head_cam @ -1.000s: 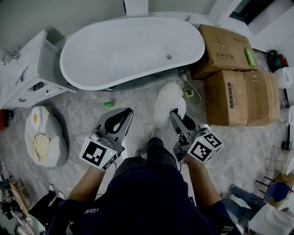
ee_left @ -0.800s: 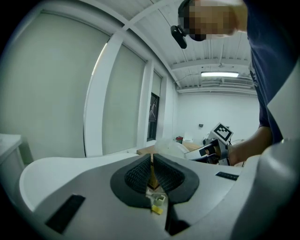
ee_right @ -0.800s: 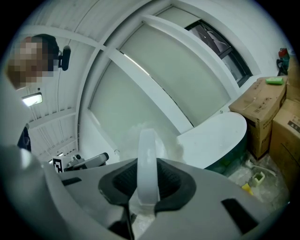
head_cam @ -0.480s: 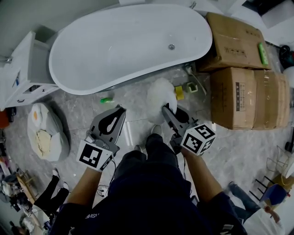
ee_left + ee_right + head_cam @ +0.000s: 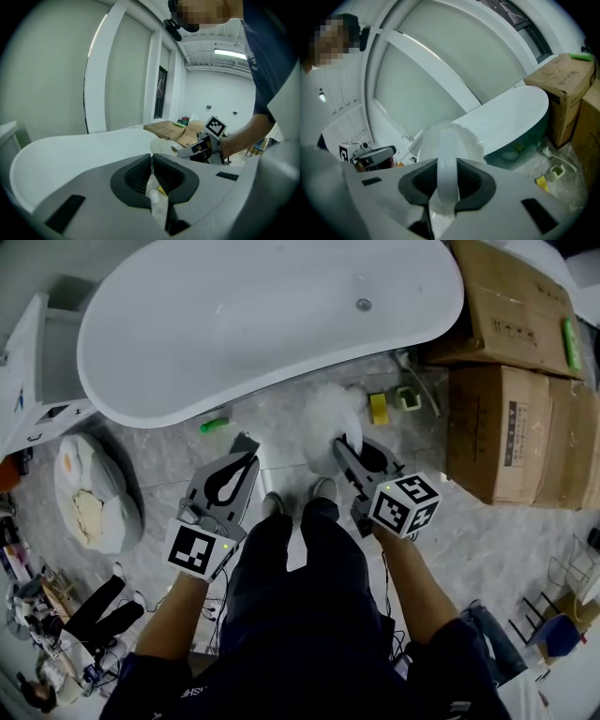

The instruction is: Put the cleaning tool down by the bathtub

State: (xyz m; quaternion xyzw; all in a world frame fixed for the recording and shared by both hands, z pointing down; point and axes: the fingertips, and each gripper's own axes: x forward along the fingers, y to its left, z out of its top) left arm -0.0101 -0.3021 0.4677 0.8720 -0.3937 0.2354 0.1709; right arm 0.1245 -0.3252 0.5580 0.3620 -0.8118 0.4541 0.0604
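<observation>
By bathtub (image 5: 262,315), cleaning tool (image 5: 328,416) in right gripper (image 5: 349,446)

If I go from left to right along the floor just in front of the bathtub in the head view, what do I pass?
egg cushion → small green thing → cleaning tool → yellow block → small white container → cardboard boxes

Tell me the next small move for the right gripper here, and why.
Probably lower the right gripper toward the floor, then open it. Its jaws clamp the white handle of the cleaning tool, whose fluffy head is already just in front of the bathtub but seems to be off the ground.
</observation>
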